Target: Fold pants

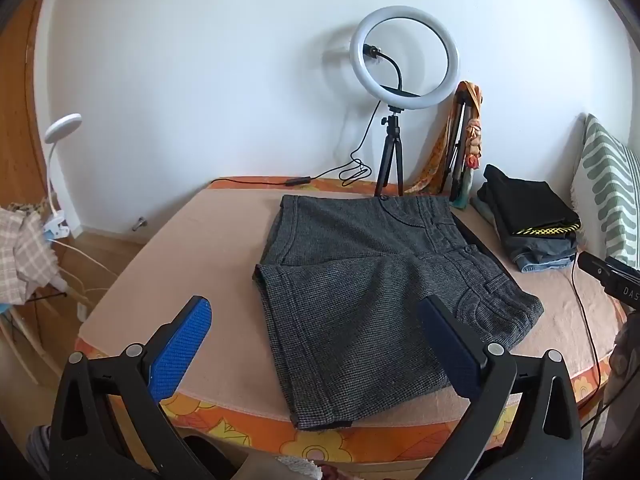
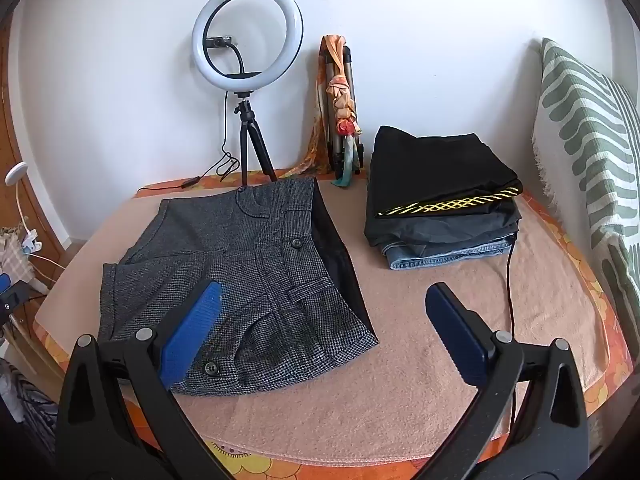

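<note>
Grey checked pants (image 1: 360, 292) lie folded into a compact stack on the peach towel (image 1: 192, 248); they also show in the right wrist view (image 2: 240, 264) at the left. My left gripper (image 1: 316, 312) is open and empty, held above the pants' near half. My right gripper (image 2: 324, 300) is open and empty, its left finger (image 2: 192, 332) over the pants' near right corner, its right finger over bare towel (image 2: 440, 400). The right gripper's body shows at the right edge of the left wrist view (image 1: 612, 276).
A pile of folded clothes (image 2: 440, 200) sits at the back right. A ring light on a tripod (image 2: 247, 80) and a scarf-wrapped stand (image 2: 340, 120) stand against the wall. A striped cushion (image 2: 588, 140) leans at the right. A black cable (image 2: 510, 292) runs across the towel.
</note>
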Demonstrator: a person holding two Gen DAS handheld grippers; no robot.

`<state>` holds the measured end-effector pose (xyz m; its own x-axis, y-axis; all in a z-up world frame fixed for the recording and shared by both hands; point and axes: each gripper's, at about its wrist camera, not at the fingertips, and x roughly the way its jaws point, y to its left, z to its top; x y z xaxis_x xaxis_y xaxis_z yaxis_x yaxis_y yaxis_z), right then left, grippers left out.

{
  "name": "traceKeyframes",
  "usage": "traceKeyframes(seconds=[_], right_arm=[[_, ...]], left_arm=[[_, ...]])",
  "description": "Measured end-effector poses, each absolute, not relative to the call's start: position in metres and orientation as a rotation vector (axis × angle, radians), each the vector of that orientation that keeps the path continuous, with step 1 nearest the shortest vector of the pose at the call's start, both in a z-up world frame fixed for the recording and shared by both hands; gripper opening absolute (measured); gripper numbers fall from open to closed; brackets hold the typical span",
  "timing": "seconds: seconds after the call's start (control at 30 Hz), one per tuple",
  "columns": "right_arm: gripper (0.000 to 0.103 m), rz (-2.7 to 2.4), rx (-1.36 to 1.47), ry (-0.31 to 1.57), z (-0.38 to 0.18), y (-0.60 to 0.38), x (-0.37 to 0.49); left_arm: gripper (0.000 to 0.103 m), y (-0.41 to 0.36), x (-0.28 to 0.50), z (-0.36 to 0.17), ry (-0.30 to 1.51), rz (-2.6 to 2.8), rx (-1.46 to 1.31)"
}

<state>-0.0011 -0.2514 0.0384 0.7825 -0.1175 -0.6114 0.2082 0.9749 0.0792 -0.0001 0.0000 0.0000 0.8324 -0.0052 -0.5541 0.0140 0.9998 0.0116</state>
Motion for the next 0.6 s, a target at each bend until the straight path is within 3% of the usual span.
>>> traceKeyframes(seconds=[0.6], right_arm=[[0.103,-0.162,0.149,0.639,0.039,-0.247,0.002]], left_arm=[[0.103,0.000,0.000,0.008,0.554,-0.014,-0.010]])
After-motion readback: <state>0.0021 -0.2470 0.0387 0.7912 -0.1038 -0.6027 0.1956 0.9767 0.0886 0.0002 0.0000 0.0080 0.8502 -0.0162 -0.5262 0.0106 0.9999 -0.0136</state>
